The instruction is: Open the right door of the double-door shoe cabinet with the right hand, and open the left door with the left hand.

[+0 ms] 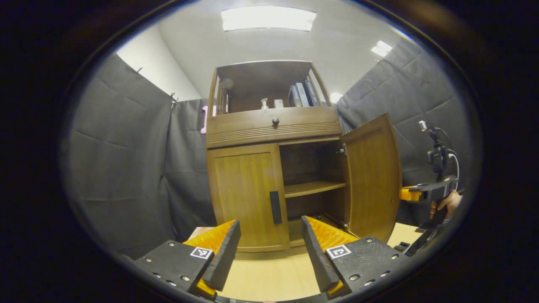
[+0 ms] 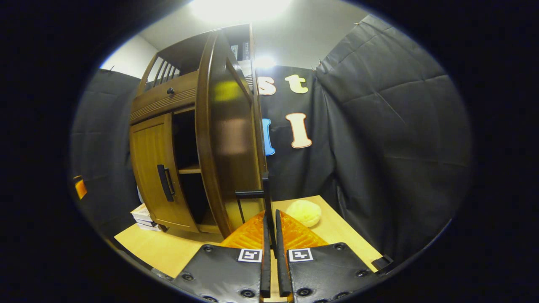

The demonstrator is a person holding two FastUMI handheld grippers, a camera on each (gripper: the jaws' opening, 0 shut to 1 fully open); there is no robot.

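Now right claw [image 2: 271, 235] pinches right door handle [image 2: 265, 191]; left claw [image 1: 271, 248] wide open.

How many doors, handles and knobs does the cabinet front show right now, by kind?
Brown wooden cabinet doors: 2, right door open, left door shut
Black bar handles: 2, left door's handle, right door's handle
Round black drawer knob: 1
Total: 5
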